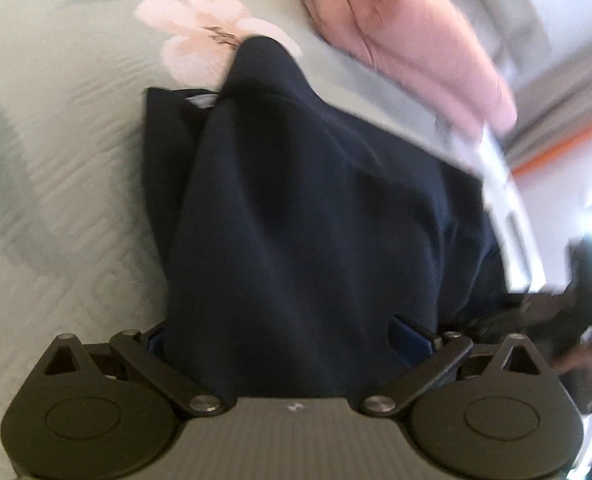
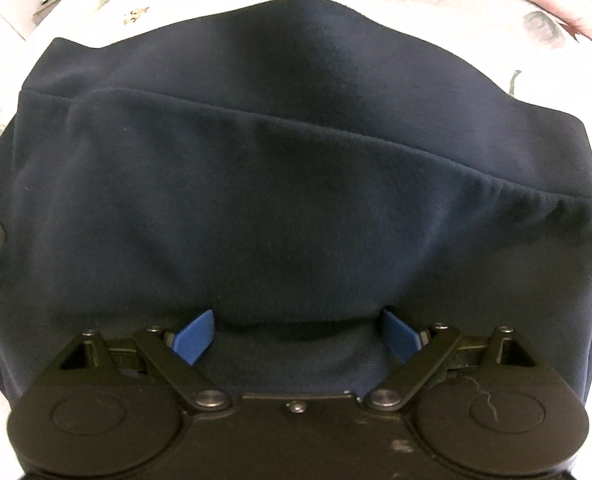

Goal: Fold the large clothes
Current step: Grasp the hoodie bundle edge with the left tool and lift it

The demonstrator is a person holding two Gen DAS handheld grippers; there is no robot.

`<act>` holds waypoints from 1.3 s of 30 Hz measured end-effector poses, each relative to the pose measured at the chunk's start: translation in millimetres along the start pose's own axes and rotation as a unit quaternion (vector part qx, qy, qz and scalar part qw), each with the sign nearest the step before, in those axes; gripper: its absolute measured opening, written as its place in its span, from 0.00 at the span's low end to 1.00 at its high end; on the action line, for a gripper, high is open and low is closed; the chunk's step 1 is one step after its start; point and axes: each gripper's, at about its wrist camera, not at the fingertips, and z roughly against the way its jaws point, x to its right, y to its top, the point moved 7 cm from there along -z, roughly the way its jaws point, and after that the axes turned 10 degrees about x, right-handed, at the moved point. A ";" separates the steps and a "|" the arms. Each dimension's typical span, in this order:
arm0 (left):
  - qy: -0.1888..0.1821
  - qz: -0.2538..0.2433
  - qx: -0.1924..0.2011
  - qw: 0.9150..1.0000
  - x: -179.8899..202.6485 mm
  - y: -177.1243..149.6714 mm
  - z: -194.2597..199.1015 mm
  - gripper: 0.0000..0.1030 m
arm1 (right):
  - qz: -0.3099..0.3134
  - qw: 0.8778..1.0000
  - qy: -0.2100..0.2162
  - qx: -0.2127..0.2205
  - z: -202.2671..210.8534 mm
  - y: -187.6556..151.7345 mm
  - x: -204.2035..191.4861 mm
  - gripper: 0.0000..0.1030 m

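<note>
One navy garment (image 2: 296, 184) fills both views. It lies on a bed whose pale green quilted cover (image 1: 56, 208) carries a print of pink blossoms and grey-green leaves. In the right wrist view the cloth spreads wide, with a stitched hem band running across it from upper left down to the right and a second layer showing beyond that seam. In the left wrist view the same garment (image 1: 316, 208) rises to a blunt peak near one pink blossom, and a sliver of white shows at a fold by its upper left edge.

There are two tools. The left tool (image 1: 292, 344) has cloth draped over its mouth; only a bit of blue pad shows at each side, so whether it is clamped I cannot tell. The right tool (image 2: 296, 336) stands apart, both blue pads (image 2: 194, 336) in view, with cloth lying between and over their tips.

One pink padded item (image 1: 396, 28) lies just beyond the garment's far edge. Bare cover lies open on the left in the left wrist view; the right wrist view shows only a narrow rim of cover around the cloth.
</note>
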 end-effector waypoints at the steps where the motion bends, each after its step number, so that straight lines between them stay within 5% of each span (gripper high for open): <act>1: 0.014 -0.015 -0.003 1.000 2.9 -0.4 -4.4 1.00 | 0.001 1.000 -0.001 -0.002 0.6 1.1 -0.6 1.00; 6: 0.087 -0.060 -0.016 0.994 24.8 -10.8 -13.7 0.96 | 0.000 1.000 -0.007 -0.006 3.1 7.1 -1.4 1.00; 8: 0.117 -0.057 -0.019 0.991 29.9 -9.8 -15.6 0.85 | 0.000 1.000 -0.009 0.001 4.9 7.0 -1.5 1.00; 10: 0.124 -0.050 -0.016 0.991 36.5 -6.8 -11.7 0.55 | -0.001 1.000 -0.011 0.014 5.7 6.2 -1.3 1.00; 12: 0.130 -0.040 -0.008 0.991 43.1 -2.9 -7.1 0.38 | -0.002 0.999 -0.011 0.030 6.1 4.1 -1.0 1.00; 14: 0.144 -0.053 0.004 0.988 52.7 1.6 0.2 0.30 | -0.003 0.999 -0.009 0.044 7.4 2.9 -0.5 1.00; 25: 0.044 -0.030 0.081 0.995 137.4 39.0 61.3 0.20 | -0.016 0.990 0.013 0.138 29.4 -20.9 7.9 1.00; 32: 0.011 -0.102 0.083 0.991 243.0 37.9 52.1 0.19 | -0.075 0.978 0.060 0.186 56.0 -40.0 38.1 0.97; 39: 0.061 -0.131 0.059 0.988 313.9 20.4 -3.7 0.26 | -0.247 0.930 0.003 0.273 138.6 -73.0 157.8 0.96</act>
